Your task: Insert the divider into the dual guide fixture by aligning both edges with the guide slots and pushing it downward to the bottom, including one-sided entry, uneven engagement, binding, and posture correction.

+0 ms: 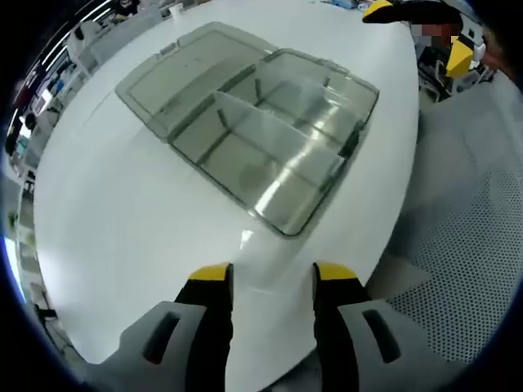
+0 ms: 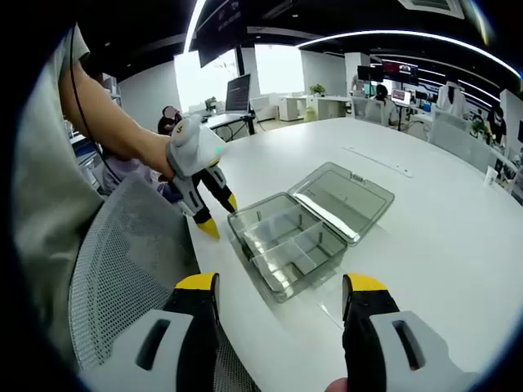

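Observation:
A clear grey plastic box [image 1: 270, 175] lies on the white table [image 1: 122, 229] with its lid [image 1: 176, 73] folded open flat beside it. A clear divider [image 1: 278, 131] stands across the inside of the box, with shorter partitions branching off it. My left gripper [image 1: 274, 273] hovers open above the table's near edge, short of the box, with nothing between its fingers. In the right gripper view the box [image 2: 286, 241] and lid [image 2: 343, 200] sit ahead. A hand holds the left gripper [image 2: 219, 214] open at the box's left corner. My right gripper [image 2: 280, 283] is open and empty.
A grey mesh chair [image 2: 122, 261] stands against the table's edge by the box; its mesh [image 1: 466, 245] also shows at the right. A thin strip [image 2: 376, 159] lies further along the table. Desks, monitors and seated people fill the office behind.

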`<action>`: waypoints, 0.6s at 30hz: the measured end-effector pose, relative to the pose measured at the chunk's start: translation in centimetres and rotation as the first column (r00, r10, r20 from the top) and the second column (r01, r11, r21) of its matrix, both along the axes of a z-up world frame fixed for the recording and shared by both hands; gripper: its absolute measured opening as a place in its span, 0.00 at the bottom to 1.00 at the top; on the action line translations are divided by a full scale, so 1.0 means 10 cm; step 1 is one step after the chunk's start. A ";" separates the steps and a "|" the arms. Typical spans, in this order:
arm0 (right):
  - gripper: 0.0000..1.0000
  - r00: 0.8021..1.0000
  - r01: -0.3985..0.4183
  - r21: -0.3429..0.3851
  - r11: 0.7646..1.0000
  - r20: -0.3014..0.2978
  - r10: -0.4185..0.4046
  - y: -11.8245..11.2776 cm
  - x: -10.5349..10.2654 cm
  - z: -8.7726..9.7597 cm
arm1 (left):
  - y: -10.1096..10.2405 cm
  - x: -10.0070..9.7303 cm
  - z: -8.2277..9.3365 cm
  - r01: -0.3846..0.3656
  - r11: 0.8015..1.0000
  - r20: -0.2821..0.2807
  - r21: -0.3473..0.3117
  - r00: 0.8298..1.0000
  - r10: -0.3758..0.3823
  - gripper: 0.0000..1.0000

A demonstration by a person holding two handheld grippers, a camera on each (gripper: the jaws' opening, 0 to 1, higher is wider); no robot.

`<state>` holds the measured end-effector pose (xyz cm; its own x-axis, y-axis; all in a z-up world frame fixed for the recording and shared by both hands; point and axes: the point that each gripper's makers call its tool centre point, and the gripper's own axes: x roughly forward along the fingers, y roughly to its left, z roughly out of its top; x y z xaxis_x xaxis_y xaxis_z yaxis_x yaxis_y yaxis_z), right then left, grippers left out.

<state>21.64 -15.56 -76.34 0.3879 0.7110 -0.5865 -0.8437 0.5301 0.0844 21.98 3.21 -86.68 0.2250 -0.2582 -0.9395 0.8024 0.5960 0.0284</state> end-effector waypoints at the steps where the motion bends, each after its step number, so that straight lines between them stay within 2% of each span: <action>1: 0.58 1.000 0.000 -0.001 1.000 -0.001 0.000 0.00 0.00 0.00 | 0.00 0.00 -0.01 0.003 1.000 -0.001 0.003 1.000 -0.003 0.37; 7: 0.57 1.000 0.005 -0.001 1.000 0.000 -0.005 -0.03 0.00 0.00 | 0.00 -0.01 -0.02 0.028 1.000 -0.009 0.007 1.000 -0.028 0.36; 10: 0.57 1.000 0.007 0.000 1.000 0.002 -0.007 -0.03 0.00 0.00 | 0.01 -0.02 -0.02 0.035 0.999 -0.011 0.009 0.999 -0.035 0.32; 18: 0.57 1.000 0.004 0.000 1.000 0.000 -0.004 -0.02 -0.01 0.00 | 0.16 -0.03 -0.03 0.088 0.996 -0.021 0.019 0.996 -0.087 0.31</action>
